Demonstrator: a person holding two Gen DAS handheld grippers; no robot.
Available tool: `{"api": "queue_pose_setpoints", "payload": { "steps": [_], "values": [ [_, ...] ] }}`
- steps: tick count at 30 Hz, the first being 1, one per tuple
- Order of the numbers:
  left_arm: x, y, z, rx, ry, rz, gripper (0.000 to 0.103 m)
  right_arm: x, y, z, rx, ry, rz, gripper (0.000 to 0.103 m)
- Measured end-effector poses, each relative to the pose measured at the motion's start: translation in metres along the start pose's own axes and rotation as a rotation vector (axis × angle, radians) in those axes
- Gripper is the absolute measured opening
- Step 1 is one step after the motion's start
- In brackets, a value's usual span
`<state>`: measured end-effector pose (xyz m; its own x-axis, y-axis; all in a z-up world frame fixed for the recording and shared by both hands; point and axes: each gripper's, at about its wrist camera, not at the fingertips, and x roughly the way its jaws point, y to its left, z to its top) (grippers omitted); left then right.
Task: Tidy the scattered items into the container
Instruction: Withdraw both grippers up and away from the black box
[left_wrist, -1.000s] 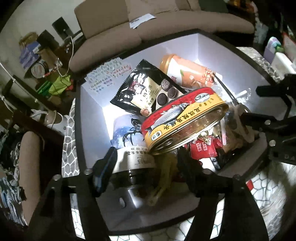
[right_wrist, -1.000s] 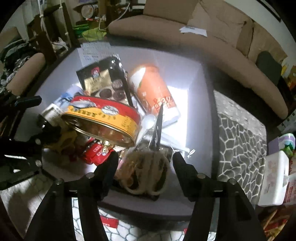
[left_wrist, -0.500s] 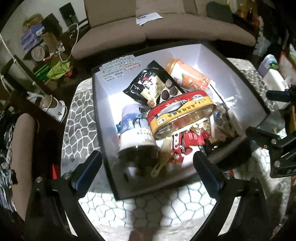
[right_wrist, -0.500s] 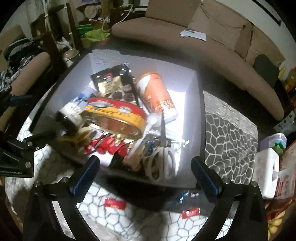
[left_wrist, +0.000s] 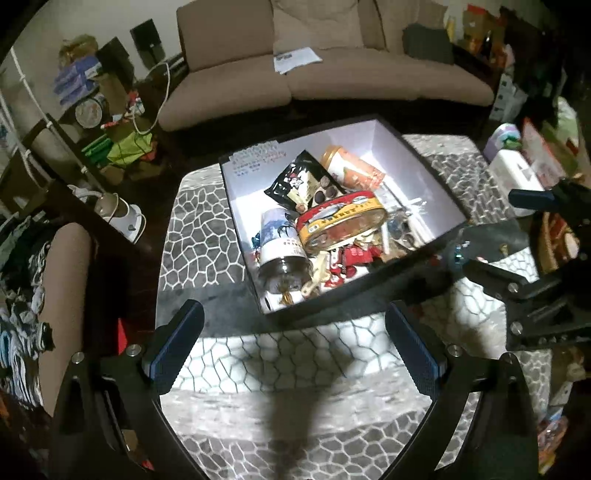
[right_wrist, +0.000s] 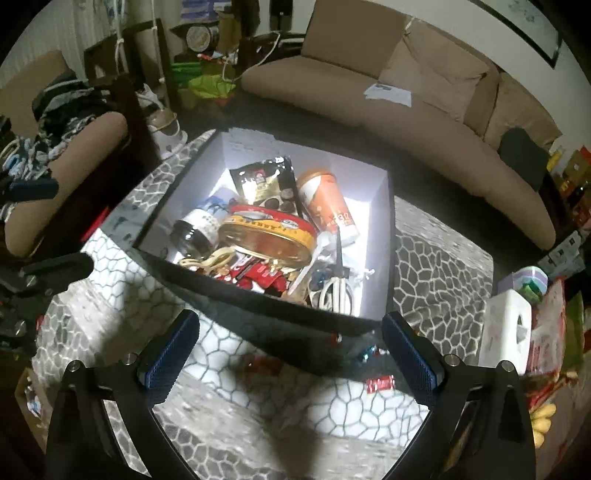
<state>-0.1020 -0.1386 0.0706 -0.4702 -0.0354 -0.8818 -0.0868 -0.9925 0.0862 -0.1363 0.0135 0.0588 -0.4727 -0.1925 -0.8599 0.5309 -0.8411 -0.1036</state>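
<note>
Both tongs (left_wrist: 293, 345) withdrawn from box (left_wrist: 413, 147); only right view shows red candy (right_wrist: 380, 384).

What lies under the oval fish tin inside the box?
The fish tin rests on red sachets, a white spoon and the dark bottle, partly overlapping the black snack bag. Whatever lies directly beneath it is hidden.
</note>
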Motion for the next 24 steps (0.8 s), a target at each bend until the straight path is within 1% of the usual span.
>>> {"api": "queue_pose_setpoints", "payload": {
  "steps": [2,4,6,8,10,13,18,21,24],
  "values": [
    [-0.014,-0.002,-0.010,-0.008,0.003,-0.012,0.099,-0.014,0.001,-0.006,0.018,-0.008,0.003,0.101],
    [-0.027,-0.007,-0.020,0.016,0.013,-0.010,0.099,-0.028,0.002,-0.012,0.043,-0.010,0.021,0.101],
    [-0.043,-0.011,-0.028,0.055,0.011,0.018,0.099,-0.044,0.004,-0.019,0.056,-0.009,0.015,0.101],
    [-0.059,-0.013,-0.036,0.079,0.006,0.056,0.099,-0.061,0.008,-0.025,0.039,-0.022,-0.015,0.101],
    [-0.078,-0.015,-0.044,0.091,-0.005,0.070,0.099,-0.077,0.011,-0.030,0.027,-0.034,-0.040,0.101],
    [-0.108,-0.015,-0.056,0.076,-0.046,0.076,0.099,-0.103,0.016,-0.037,0.031,-0.072,-0.055,0.101],
    [-0.136,-0.021,-0.072,0.035,-0.087,0.043,0.099,-0.139,0.028,-0.049,0.032,-0.127,-0.064,0.101],
    [-0.152,-0.025,-0.081,0.022,-0.101,0.034,0.099,-0.158,0.034,-0.058,0.035,-0.148,-0.059,0.101],
    [-0.170,-0.029,-0.090,0.016,-0.125,0.042,0.099,-0.176,0.041,-0.065,0.031,-0.173,-0.068,0.101]
  ]
}}
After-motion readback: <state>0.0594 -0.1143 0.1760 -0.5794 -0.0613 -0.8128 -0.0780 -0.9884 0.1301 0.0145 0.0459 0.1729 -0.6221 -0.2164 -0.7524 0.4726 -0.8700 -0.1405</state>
